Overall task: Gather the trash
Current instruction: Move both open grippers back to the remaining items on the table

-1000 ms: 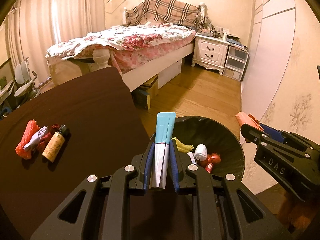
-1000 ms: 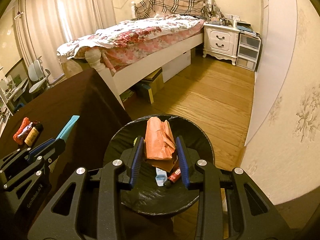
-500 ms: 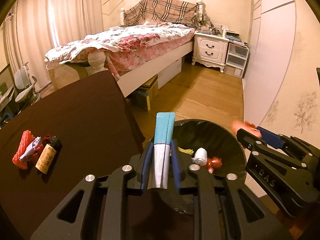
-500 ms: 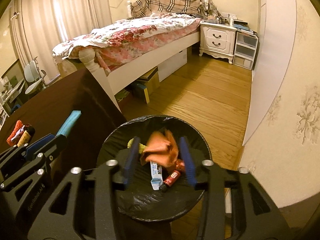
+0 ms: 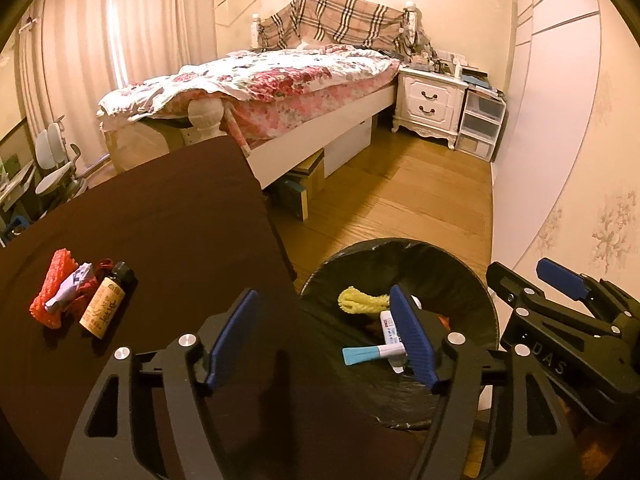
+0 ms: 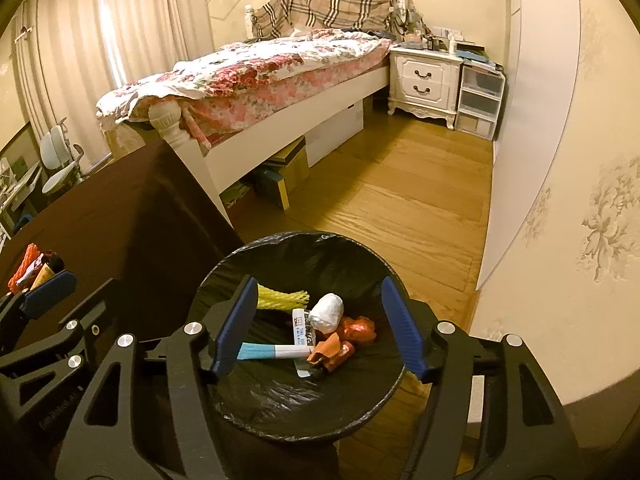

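Releasing: both grippers have just been opening over the bin (image 6: 224, 280), and nothing sits between either pair of jaws — each has let its piece go.
Left gripper (image 5: 324, 340): blue pads spread wide apart and empty, hanging over the table's near corner and the bin's left rim.
Right gripper (image 6: 320, 328): pads also wide apart and empty, centred over the bin's mouth.
Bin: round, lined with a black bag, standing on the wood floor just beside the dark table (image 5: 160, 220).
Dropped trash: a blue-and-white tube (image 6: 272, 351) lies flat on the bag bottom; a crumpled orange wrapper (image 6: 328, 354) rests just beside it, touching other scraps.
Other contents: a yellow bundle (image 6: 282, 298), a white wad (image 6: 328, 308), a red piece — all inside the liner.
Trash left: on the table's left part, an orange net (image 5: 50, 292), a scrap of paper (image 5: 72, 288) on top of it, and a small brown bottle (image 5: 106, 306) touching them.
Doing it well: hold the jaws open until both pieces are seen lying inside, then lift straight up so no pad snags the liner.
Next reach: probably the left gripper suits the table cluster, being nearer to it.
Risk: the net and scrap are light and tangled — pinching one may drag the other, and the bottle could roll.
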Motion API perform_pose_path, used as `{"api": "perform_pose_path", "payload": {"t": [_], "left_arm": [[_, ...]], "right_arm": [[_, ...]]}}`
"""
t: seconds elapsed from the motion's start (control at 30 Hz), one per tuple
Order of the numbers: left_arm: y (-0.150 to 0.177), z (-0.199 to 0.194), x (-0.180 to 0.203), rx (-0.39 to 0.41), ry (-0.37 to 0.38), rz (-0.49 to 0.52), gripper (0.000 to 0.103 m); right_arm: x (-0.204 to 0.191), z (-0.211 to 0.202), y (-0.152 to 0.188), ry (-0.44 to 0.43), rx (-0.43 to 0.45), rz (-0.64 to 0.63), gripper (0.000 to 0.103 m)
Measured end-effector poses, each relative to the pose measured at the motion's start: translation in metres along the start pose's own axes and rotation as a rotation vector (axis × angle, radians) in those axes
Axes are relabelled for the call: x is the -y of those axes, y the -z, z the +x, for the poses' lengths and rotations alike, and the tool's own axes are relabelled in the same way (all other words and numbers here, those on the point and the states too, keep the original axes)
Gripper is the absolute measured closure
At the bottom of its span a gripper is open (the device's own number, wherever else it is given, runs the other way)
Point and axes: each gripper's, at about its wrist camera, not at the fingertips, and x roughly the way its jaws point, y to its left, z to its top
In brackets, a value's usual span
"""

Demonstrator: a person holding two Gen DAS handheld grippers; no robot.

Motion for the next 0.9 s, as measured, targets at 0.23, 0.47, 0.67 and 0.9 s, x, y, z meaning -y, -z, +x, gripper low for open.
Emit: {"api": "perform_pose_path", "payload": {"t": [0.23,0.47,0.67,0.9], "left_arm": [[0.000,-0.004,-0.008,0.008,-0.016,-0.016,0.032],[0.005,-0.014,-0.021,0.031,-0.062,-0.019,0.031],[0.013,-0.023,-0.046,0.030,-0.114,-0.043,0.031],[0.027,-0.031,-0.088,0.016,-0.185,-0.095,0.031]], "right_arm": [[-0.004,-0.004,0.000,0.001,0.006,-0.004,0.033],[-0.024,-0.009,0.002,-0.025,0.006,-0.030,0.030],[-0.050,-0.010,0.005,-0.072,-0.007,-0.069,0.030],[-0.088,-0.011,0.007,-0.132,-0.025,-0.133,0.030]]}}
